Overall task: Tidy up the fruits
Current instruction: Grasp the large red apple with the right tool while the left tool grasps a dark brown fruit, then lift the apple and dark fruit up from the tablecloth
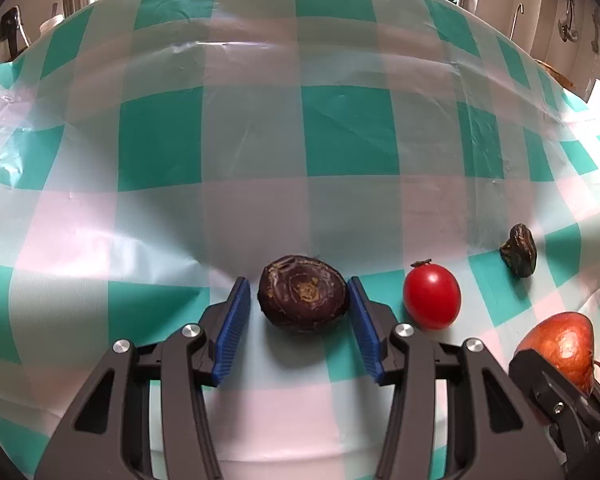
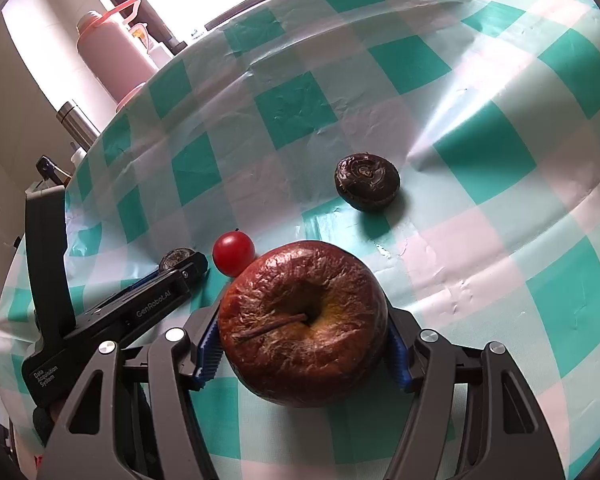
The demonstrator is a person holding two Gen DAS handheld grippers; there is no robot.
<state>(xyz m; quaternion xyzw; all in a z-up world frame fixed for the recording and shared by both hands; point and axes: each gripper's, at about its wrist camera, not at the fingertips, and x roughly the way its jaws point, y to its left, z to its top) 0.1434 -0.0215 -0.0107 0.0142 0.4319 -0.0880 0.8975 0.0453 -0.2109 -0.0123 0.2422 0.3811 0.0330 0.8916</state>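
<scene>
Item one: the left hand-held gripper [image 1: 298, 300], which we hold low over the bench [image 1: 252, 216] with its checked green, pink and white cloth. A dark, wrinkled round fruit [image 1: 303, 294] sits between its blue pads [image 1: 233, 328]; the right pad meets the skin, the left shows a thin gap, so we count it as not yet clamped.

Item two: the right hand-held gripper [image 2: 302, 334], closed on a shrivelled brown apple [image 2: 302, 324], stem up.

Item three: a cherry tomato [image 1: 432, 296], just beside the left gripper's right finger.

Item four: a second dark wrinkled fruit [image 1: 519, 250], lying farther right, apart from the rest.
</scene>
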